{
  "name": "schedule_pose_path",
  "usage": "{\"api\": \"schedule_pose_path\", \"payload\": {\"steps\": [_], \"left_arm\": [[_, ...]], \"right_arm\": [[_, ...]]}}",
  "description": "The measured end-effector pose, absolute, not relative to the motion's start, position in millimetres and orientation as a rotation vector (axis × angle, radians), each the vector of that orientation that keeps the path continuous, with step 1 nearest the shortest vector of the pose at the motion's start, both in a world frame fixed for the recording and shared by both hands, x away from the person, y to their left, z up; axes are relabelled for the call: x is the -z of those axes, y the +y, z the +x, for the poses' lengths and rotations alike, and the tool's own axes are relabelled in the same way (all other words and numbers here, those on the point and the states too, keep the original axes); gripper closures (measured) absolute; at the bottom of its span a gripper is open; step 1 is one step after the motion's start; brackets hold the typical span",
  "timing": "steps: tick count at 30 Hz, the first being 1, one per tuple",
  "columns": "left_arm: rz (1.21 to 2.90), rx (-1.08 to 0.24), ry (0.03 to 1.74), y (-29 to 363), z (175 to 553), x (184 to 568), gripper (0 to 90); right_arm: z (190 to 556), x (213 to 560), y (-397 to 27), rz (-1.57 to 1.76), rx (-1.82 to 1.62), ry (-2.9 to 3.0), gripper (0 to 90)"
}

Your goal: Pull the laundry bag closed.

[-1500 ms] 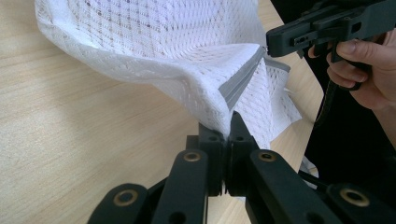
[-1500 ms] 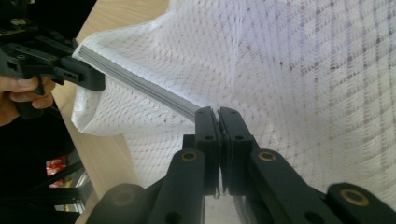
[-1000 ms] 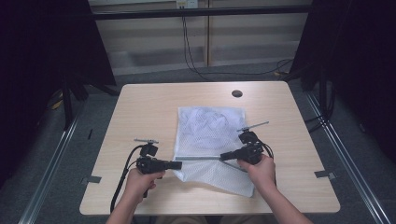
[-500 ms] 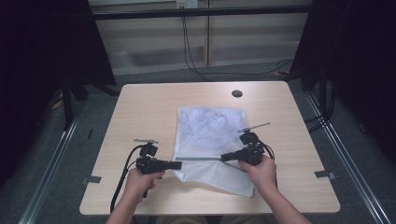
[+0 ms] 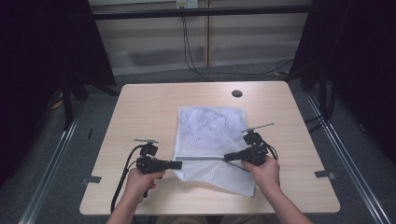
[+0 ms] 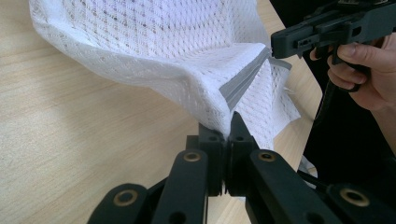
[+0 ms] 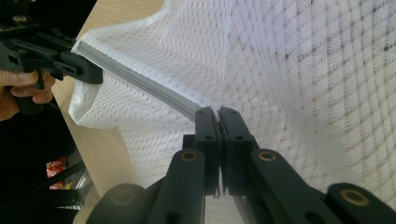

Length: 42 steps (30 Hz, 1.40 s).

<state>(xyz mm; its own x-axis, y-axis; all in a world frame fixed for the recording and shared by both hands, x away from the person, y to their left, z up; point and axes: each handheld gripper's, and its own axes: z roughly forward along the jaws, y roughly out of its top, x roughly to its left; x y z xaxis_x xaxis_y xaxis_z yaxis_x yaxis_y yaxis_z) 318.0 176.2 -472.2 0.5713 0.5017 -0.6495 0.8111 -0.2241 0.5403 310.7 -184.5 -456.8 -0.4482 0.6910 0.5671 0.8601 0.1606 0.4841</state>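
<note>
- Nothing has moved since the earlier high-view frames: both hands, both grippers and the bag sit where they were
- Item in hand: white mesh bag [image 5: 210, 140] with a grey zipper strip [image 5: 201, 158] along 1 edge. It lies on the wooden table [image 5: 140, 112], right of centre and toward the person's side, with its near part raised off the surface
- Left gripper [image 5: 176, 164]: jaws fully closed, pinching the left end of the grey strip, as the left gripper view shows at the mesh corner [image 6: 224, 114]
- Right gripper [image 5: 229, 157]: jaws fully closed on the opposite end of the same strip, seen close up in the right gripper view [image 7: 215, 114]
- Between the 2 grippers the strip runs straight and looks taut
- Handling, as a judgement: the mesh is light, soft and limp; it drapes and folds under its own weight and will not hold a shape. The weave could snag or stretch if pulled hard
- Recommended grip point: the zipper strip or a seamed edge, which is firmer than the open mesh and less likely to slip from the pads
- Keep tension even on both ends to prevent the strip from twisting
</note>
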Motion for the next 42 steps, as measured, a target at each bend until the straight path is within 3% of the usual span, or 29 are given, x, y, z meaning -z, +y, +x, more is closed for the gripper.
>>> {"api": "schedule_pose_path", "payload": {"steps": [42], "left_arm": [[1.886, 0.437, 1.067, 175, 319, 474, 88.4]], "right_arm": [[308, 456, -212, -1.544, 1.168, -2.204, 87.2]]}}
